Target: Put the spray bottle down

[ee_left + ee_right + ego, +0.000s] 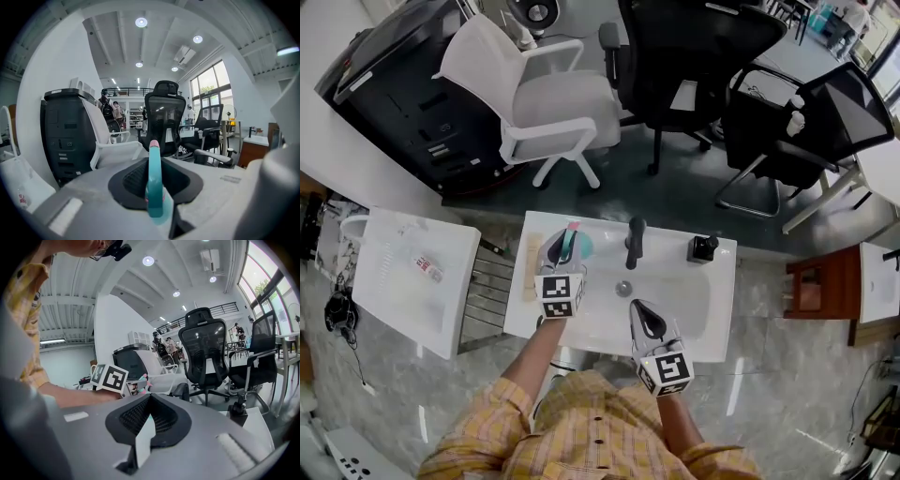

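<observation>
- The left gripper [562, 243] has its 2 jaws about half way open, and they squeeze the spray bottle [575, 246] between them.
- In the left gripper view, the spray bottle [153, 187] is blue-green with a pink tip, and it stands up between the dark pads.
- The bottle is over the back left part of the white sink [714, 309], just left of the black tap [635, 242].
- I cannot tell if the bottle touches the sink.
- The right gripper [645, 314] is over the front of the sink, nearer the person.
- In its own view, the right gripper [149, 401] has its 2 jaws together and holds nothing.
- A small black pump bottle [703, 248] sits on the back right edge of the sink.
</observation>
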Motion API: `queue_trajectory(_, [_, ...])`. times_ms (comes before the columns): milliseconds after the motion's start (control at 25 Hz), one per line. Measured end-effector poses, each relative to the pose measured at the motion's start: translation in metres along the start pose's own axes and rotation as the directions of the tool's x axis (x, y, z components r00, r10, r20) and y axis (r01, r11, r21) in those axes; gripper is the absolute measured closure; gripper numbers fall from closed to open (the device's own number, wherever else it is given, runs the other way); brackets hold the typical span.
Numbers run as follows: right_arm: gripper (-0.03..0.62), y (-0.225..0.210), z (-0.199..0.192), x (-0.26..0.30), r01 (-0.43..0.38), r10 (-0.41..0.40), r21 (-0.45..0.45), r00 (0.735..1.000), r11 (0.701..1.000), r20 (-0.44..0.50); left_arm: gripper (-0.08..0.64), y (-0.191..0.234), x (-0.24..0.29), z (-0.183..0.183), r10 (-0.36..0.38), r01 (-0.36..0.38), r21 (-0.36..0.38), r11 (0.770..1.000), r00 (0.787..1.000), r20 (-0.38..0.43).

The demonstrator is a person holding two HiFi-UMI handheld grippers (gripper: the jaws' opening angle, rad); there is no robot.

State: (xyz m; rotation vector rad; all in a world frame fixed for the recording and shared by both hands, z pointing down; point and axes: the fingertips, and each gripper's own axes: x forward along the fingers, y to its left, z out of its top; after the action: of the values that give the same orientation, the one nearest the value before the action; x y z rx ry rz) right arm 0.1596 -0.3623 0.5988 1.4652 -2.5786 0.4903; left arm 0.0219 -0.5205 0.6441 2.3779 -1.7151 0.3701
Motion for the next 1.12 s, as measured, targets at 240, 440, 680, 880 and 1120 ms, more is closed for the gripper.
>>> queue_trajectory(240, [0.591, -0.006, -0.002, 0.003, 0.013, -0.013, 0.006, 1.0, 1.0, -0.001, 0.489, 0.004, 0.023, -0.008, -0.003, 0.003, -0.007, 1.0, 1.0, -0.02])
queue_trajectory(440, [0.591, -0.006, -0.001, 0.003, 0.014, -0.014, 0.003, 1.0, 1.0, -0.006, 0.489, 0.003, 0.04, -0.012, -0.009, 0.009, -0.002, 1.0, 0.999, -0.04])
queue_trajectory(680, [0.591, -0.007, 0.0, 0.004, 0.02, -0.02, 0.002, 1.0, 1.0, -0.002, 0.488, 0.002, 0.052, -0.017, -0.015, 0.015, 0.004, 1.0, 0.998, -0.057])
queue_trajectory(880, [0.591, -0.008, -0.002, 0.001, 0.014, -0.014, 0.012, 1.0, 1.0, -0.001, 0.486, -0.002, 0.058, -0.017, -0.025, 0.025, 0.002, 1.0, 0.997, -0.067])
queue_trajectory(1120, [0.591, -0.005, 0.0, -0.001, 0.004, -0.004, 0.014, 1.0, 1.0, 0.006, 0.411, -0.003, 0.055, -0.017, -0.031, 0.03, -0.01, 0.999, 0.996, -0.082])
